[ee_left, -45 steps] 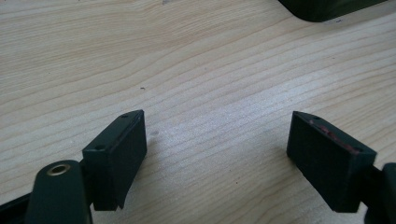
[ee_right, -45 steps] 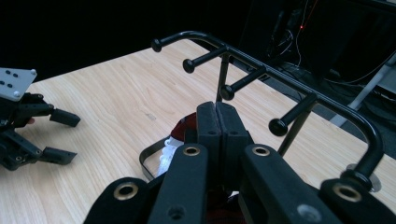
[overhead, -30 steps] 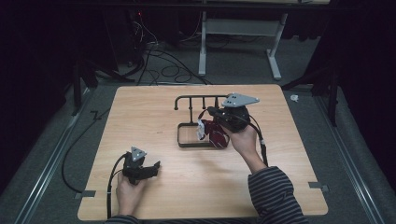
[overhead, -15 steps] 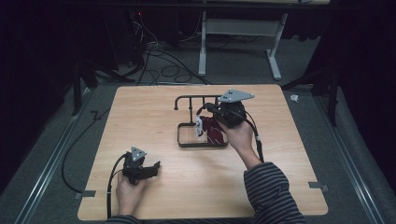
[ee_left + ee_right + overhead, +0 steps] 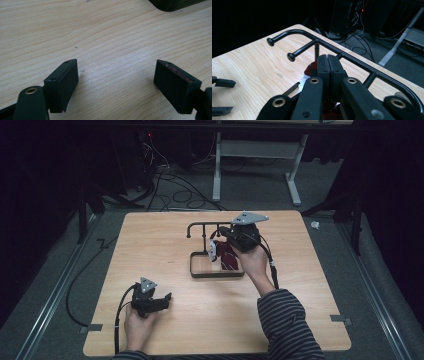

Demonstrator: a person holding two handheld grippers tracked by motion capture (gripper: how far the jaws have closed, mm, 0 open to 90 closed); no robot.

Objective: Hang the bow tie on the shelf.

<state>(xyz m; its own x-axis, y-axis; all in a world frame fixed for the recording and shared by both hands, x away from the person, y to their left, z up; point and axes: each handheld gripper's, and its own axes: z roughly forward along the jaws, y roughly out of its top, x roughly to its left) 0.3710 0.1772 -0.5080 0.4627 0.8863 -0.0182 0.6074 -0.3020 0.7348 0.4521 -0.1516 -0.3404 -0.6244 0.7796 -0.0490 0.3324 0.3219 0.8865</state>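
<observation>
A black metal rack (image 5: 216, 274) stands mid-table, with a rectangular base frame and a top bar (image 5: 352, 60) that carries knobbed hooks (image 5: 291, 56). My right gripper (image 5: 220, 243) hovers over the base, just below the bar. Its jaws are pressed together (image 5: 328, 58), shut on a thin part of a dark red thing with a white tag (image 5: 226, 256) that hangs under it inside the frame. My left gripper (image 5: 167, 301) rests at the table's front left, open, with only bare wood between its jaws (image 5: 116, 67). It also appears far left in the right gripper view (image 5: 223, 96).
The wooden table (image 5: 150, 245) has free surface all around the rack. A corner of the rack's base (image 5: 175, 3) lies beyond my left gripper. Cables (image 5: 170, 180) and a white desk frame (image 5: 260, 155) stand on the floor behind the table.
My right gripper has carried the red thing a little away from me and leftward, closer under the rack's bar. The left gripper has stayed put.
</observation>
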